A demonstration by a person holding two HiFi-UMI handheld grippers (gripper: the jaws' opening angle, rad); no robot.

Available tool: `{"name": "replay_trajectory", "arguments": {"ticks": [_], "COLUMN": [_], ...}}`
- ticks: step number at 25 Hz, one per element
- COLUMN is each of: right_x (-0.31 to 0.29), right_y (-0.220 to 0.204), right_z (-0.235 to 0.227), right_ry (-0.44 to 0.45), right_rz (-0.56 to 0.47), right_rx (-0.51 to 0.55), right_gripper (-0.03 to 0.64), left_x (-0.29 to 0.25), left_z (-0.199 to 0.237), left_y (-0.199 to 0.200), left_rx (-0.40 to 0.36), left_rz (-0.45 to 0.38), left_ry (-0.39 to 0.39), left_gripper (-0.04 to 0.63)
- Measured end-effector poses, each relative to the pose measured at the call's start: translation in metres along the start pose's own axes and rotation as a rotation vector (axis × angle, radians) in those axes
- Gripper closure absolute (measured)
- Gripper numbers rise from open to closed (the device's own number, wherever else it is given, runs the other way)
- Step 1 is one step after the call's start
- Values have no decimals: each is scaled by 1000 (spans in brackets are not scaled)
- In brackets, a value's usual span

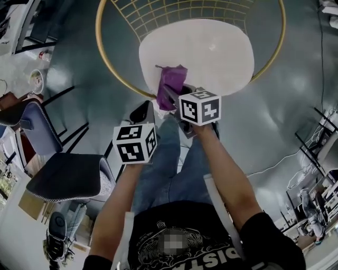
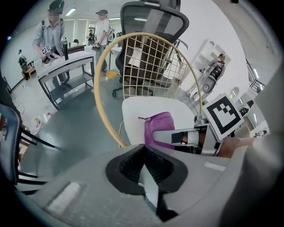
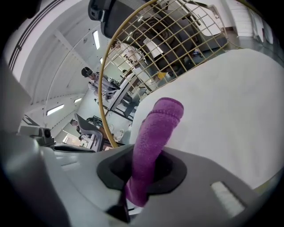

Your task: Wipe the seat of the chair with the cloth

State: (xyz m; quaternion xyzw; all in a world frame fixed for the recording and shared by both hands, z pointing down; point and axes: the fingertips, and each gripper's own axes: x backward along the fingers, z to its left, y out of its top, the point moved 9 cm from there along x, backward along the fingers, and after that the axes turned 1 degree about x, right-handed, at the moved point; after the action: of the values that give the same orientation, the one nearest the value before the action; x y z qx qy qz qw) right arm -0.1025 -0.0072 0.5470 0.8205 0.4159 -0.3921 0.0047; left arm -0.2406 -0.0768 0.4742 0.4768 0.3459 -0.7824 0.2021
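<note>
Grippers first, from the left: the left gripper (image 2: 144, 170) hangs off the near left edge of the chair (image 1: 105, 58). Its jaws are pressed together with nothing in them. Just to its right, and a bit farther, the right gripper (image 3: 133, 193) pinches one end of the purple cloth (image 1: 171, 83) tight. The cloth sticks out long and thin from the jaws and points away toward the wire back (image 1: 174, 13). It seems to lie on the near left edge of the white seat (image 1: 211, 52). Most of the bare seat spreads to the right and far side of the cloth. I think the wipe has to go that way, led by the right gripper.
</note>
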Motion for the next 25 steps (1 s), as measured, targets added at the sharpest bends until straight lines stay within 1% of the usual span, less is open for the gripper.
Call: {"name": "replay_trajectory", "arguments": {"ticks": [10, 25], "right_x": [31, 83], "right_y": [-13, -2], "right_z": [-46, -109], "right_ry": [-28, -98], "right_rz": [21, 64], "right_rx": [-34, 14], "right_gripper": [555, 555], "left_x": [-20, -50], "left_z": [-39, -104], "left_y": [-3, 2], "left_rx": [-18, -11], "left_rz": [36, 48], "left_ry": [-2, -3], "left_gripper": [598, 598]}}
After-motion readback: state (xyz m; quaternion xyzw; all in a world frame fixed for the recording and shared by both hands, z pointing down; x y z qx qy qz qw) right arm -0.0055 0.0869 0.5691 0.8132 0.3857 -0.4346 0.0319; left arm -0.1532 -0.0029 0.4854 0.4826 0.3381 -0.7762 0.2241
